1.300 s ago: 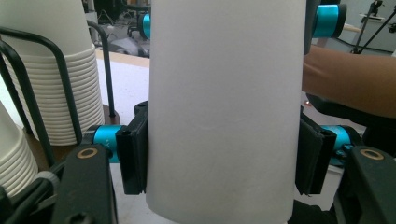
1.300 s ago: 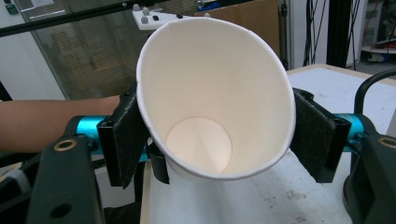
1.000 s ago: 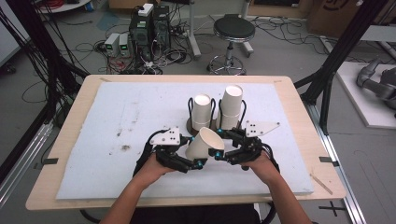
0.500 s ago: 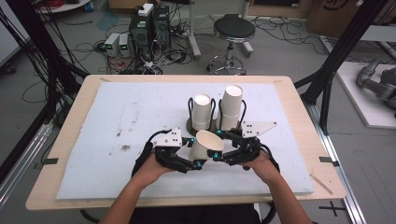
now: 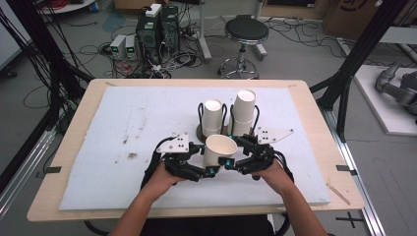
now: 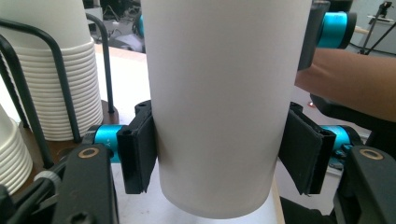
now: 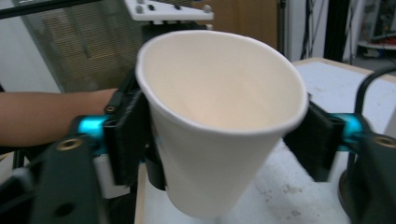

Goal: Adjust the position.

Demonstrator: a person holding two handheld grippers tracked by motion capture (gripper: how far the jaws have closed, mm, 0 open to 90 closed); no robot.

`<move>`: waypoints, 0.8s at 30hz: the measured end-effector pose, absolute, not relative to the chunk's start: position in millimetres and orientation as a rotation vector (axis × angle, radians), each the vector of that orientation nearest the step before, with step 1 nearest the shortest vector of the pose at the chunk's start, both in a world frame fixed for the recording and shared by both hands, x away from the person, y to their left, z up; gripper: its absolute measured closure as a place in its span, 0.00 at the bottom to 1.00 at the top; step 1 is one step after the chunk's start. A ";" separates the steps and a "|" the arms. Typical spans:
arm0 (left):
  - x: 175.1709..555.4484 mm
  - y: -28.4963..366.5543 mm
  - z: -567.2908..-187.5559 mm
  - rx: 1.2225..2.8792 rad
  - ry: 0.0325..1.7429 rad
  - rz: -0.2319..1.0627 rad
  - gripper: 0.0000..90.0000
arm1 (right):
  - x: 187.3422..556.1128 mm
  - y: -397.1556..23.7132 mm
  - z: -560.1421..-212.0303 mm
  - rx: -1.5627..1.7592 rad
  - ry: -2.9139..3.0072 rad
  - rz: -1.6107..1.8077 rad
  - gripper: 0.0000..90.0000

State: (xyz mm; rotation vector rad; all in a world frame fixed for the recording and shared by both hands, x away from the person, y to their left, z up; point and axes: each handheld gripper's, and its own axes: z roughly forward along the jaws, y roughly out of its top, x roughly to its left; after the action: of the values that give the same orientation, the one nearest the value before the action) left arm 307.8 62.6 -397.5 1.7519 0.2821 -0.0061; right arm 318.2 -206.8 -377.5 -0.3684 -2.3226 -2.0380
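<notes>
Left gripper point(image 5: 205, 170) and right gripper point(image 5: 230, 163) both clamp one white paper cup point(image 5: 219, 150), lifted near the two cup stacks in black wire holders point(image 5: 213, 118). Apparently pulled free; setting it down remains.

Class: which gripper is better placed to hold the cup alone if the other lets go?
Probably left: the left gripper clamps the paper cup squarely mid-wall; the right gripper pinches near the rim, squashing it oval.
</notes>
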 end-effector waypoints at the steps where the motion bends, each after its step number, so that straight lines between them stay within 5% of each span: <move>1: 307.5 62.0 -397.6 1.756 0.287 -0.004 0.38 | 318.0 -206.9 -377.3 -0.365 -2.325 -2.037 0.35; 9: 305.4 58.8 -399.2 1.840 0.326 0.055 0.31 | 319.2 -206.4 -378.4 -0.363 -2.418 -1.976 0.39; 18: 306.7 56.5 -400.8 1.841 0.316 0.036 0.39 | 318.4 -202.9 -378.3 -0.365 -2.407 -1.984 0.40; 24: 307.1 57.7 -399.6 1.804 0.308 0.021 0.39 | 317.5 -200.8 -379.0 -0.404 -2.358 -2.024 0.24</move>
State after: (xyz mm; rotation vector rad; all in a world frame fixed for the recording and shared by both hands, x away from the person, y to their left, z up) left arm 307.1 57.7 -399.6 1.8044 0.3080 0.0211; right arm 317.5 -200.8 -379.0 -0.4041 -2.3579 -2.0239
